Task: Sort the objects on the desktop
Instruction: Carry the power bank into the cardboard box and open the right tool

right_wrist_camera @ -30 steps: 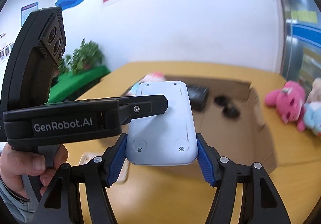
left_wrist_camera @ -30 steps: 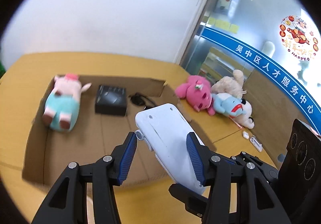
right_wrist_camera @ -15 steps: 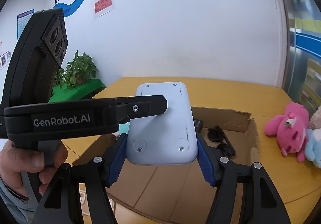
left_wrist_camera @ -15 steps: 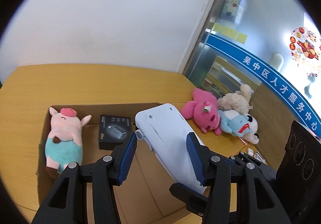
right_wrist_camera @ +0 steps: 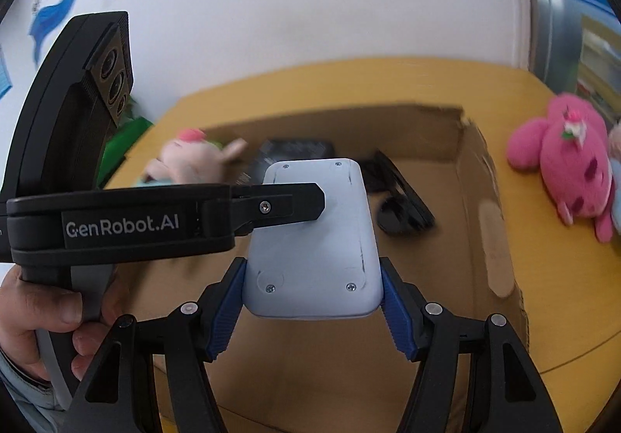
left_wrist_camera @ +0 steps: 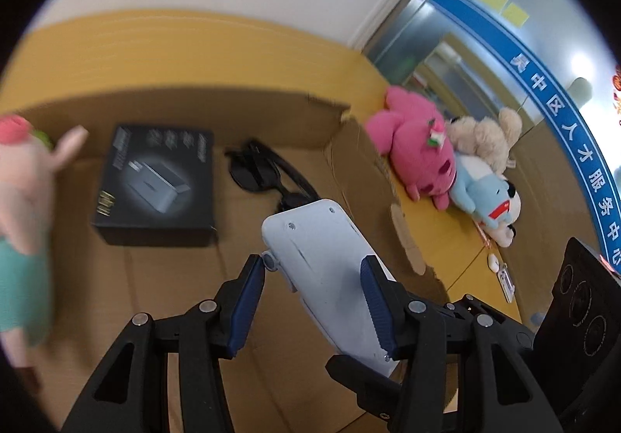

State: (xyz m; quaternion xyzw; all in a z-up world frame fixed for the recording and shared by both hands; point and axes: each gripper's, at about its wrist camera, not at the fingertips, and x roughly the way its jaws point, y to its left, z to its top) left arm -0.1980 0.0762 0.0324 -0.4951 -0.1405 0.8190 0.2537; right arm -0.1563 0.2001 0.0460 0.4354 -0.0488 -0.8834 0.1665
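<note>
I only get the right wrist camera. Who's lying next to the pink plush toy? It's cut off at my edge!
Observer: A blue plush dog lies against the pink plush toy, on the table.
Operator: What's on the black box? It's all blurry here.
Observer: The black box has a picture of a grey gadget printed on its lid.
Operator: Anything past the dog?
Observer: Yes, two small white items lie on the table beyond it.
</note>
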